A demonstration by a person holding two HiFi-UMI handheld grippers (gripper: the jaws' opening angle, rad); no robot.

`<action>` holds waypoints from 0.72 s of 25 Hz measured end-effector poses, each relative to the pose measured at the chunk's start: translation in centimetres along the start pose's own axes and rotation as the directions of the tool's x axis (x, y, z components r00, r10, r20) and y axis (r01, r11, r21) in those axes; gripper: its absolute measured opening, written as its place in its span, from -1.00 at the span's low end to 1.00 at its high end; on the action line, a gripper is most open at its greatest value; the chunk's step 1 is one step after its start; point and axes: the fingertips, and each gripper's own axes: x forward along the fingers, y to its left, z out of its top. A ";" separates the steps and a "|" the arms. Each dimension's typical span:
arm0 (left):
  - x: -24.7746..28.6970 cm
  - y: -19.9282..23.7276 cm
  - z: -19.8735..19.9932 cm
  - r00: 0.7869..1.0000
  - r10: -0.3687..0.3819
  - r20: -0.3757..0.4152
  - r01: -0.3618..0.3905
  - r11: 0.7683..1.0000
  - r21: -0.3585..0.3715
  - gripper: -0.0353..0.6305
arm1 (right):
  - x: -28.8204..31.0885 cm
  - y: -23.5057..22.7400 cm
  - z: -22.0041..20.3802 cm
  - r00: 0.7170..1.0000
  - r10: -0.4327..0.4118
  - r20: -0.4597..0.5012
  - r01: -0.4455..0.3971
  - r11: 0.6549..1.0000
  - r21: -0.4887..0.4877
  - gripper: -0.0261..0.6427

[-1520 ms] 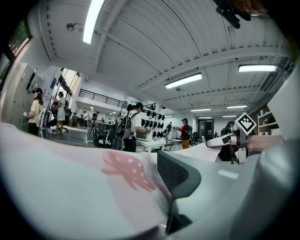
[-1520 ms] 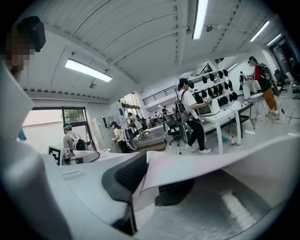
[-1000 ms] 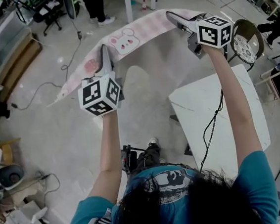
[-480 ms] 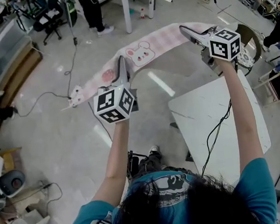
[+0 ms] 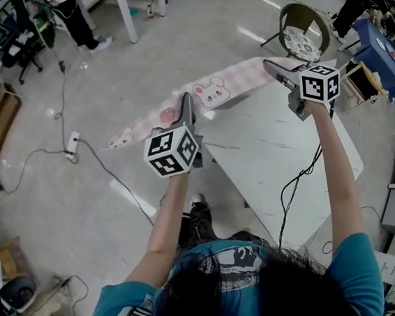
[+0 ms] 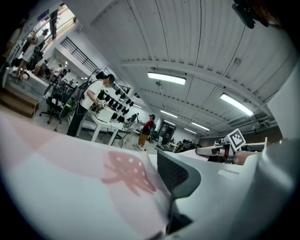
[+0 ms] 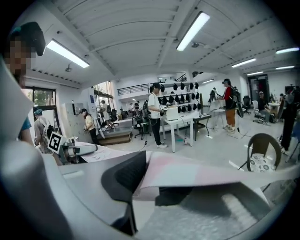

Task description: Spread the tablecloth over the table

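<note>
A pink checked tablecloth (image 5: 228, 84) with cartoon animals hangs stretched in the air between my two grippers, just past the far edge of the white marble table (image 5: 292, 158). My left gripper (image 5: 186, 100) is shut on the cloth near its middle, and a loose end trails to the left toward the floor. My right gripper (image 5: 272, 65) is shut on the cloth's right end above the table's far corner. In the left gripper view the tablecloth (image 6: 93, 183) fills the lower left. The right gripper view shows the tablecloth (image 7: 197, 173) pinched between the jaws.
A round chair (image 5: 303, 32) stands beyond the table. A blue box (image 5: 381, 47) and a small crate (image 5: 358, 81) lie at the right. Cables and a power strip (image 5: 72, 142) run over the floor at the left. A person (image 5: 78, 19) stands by a white desk at the back.
Both grippers have come down and toward the table with the cloth held. The cloth now hangs at the table's far edge instead of high over the floor.
</note>
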 end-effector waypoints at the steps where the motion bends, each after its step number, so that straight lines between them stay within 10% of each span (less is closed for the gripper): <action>1: 0.1 -1.0 -0.7 1.000 -0.010 -0.008 0.010 1.000 -0.001 -0.63 | -1.2 -0.5 -0.7 1.000 -0.012 0.002 0.012 1.000 0.020 -0.76; 18: -2.8 -19.1 -11.1 0.999 -0.007 -0.035 0.006 1.000 -0.019 -0.66 | -19.4 -7.0 -12.9 0.986 0.002 0.165 -0.056 0.946 0.318 -0.77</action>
